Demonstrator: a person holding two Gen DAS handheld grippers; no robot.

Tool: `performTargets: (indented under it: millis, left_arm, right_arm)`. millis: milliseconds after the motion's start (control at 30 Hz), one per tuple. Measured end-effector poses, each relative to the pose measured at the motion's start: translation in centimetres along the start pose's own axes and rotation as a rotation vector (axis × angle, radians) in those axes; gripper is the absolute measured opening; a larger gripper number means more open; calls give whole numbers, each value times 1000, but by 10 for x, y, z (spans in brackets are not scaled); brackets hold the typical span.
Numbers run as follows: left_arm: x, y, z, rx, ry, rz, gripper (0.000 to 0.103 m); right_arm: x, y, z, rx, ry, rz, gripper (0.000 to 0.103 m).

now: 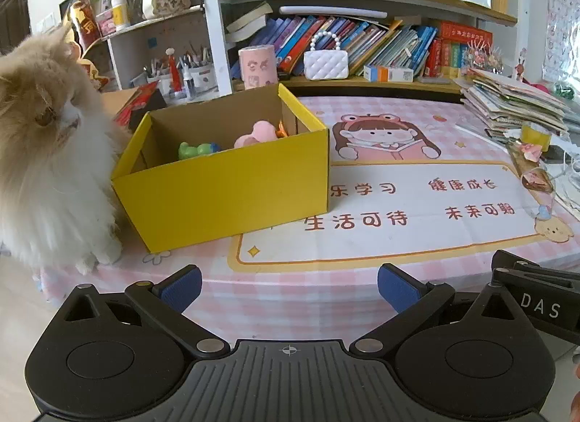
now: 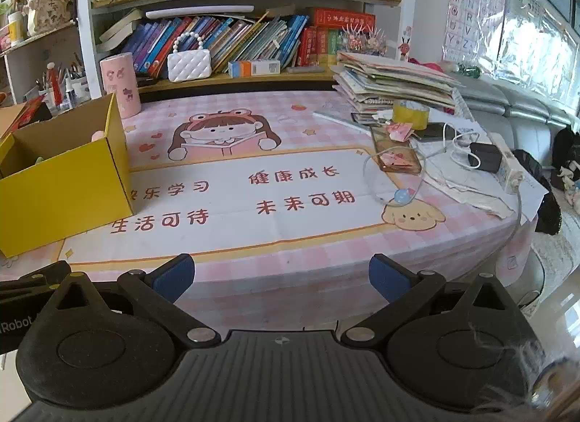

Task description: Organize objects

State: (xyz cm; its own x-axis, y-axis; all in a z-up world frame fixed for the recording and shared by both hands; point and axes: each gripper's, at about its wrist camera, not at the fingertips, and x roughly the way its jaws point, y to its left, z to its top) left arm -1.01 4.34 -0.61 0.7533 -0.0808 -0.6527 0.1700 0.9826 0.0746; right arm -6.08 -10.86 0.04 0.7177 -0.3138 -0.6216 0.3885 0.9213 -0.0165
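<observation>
While both sets of jaws stand wide apart and pinch nothing, neither touches the surface; the left gripper [image 1: 289, 289] and right gripper [image 2: 282, 278] hang at the near edge of the pink tablecloth [image 2: 297, 262], side by side, the right one's body showing at the left view's right edge.

Outward from the left jaws: the yellow box [image 1: 224, 186] sits on the surface, top open, holding a green toy [image 1: 194, 150] and a pink toy [image 1: 255, 133], plus something orange behind, probably another toy, too hidden to tell. The cloth in front of both grippers looks bare of loose toys, so sorting seems mostly done.

Risks: a fluffy cat [image 1: 47, 153] sits touching the box's left side. Any reach toward the box could bump or startle it, and it could shove the box or paw toys out. On the right, a white cable [image 2: 449, 143], a phone [image 2: 397, 161] and a tilted stack of books [image 2: 391, 85] crowd the far corner; a sweep there could snag the cable or topple the stack.
</observation>
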Motion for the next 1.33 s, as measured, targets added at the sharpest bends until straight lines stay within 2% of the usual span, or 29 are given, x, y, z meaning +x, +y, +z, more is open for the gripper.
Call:
performTargets:
  millis: [867, 1333]
  left_arm:
    - [4, 4, 3, -31, 12, 8, 103]
    - [20, -11, 8, -17, 33, 19, 103]
  right_arm:
    - [2, 9, 5, -46, -7, -18, 103]
    - [26, 0, 9, -51, 20, -18, 103]
